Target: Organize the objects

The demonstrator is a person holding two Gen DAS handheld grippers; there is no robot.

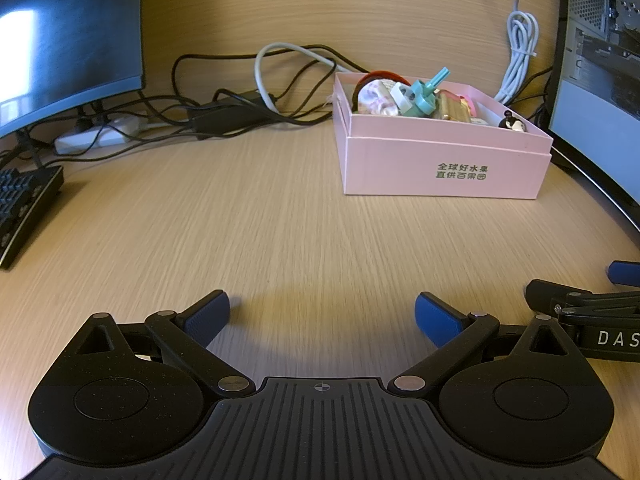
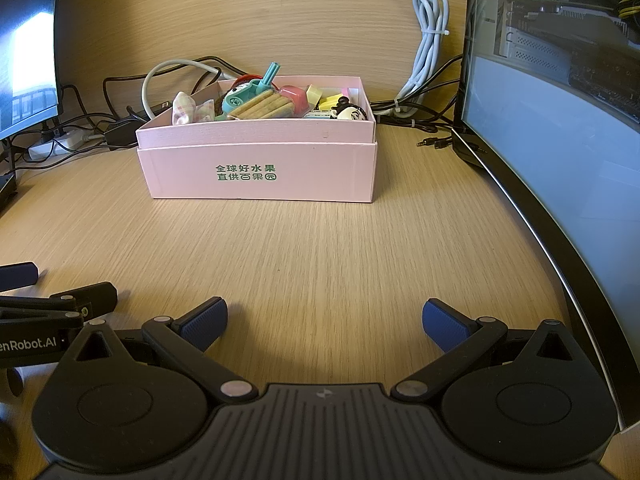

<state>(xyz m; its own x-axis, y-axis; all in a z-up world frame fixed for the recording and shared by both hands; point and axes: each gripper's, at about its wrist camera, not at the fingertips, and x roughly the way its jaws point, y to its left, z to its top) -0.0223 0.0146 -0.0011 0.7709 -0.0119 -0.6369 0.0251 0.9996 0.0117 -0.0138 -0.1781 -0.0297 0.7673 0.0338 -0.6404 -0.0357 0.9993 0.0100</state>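
Observation:
A pink cardboard box [image 1: 440,160] [image 2: 256,170] with green print stands on the wooden desk, filled with several small items: a teal toy [image 2: 248,94], a wafer pack [image 2: 264,106], a wrapped cloth bundle [image 2: 184,108] and a small black-and-white figure [image 2: 350,112]. My left gripper [image 1: 322,316] is open low over the desk, well in front and left of the box, nothing between its blue pads. My right gripper [image 2: 324,320] is open too, straight in front of the box, holding nothing. Each gripper's side shows at the edge of the other's view.
A monitor [image 1: 68,36] and keyboard [image 1: 24,208] sit at the left, another curved monitor [image 2: 560,140] at the right. A power strip [image 1: 96,134] and tangled cables [image 1: 240,108] lie behind the box by the wooden back panel. A white bundled cable [image 2: 430,40] hangs there.

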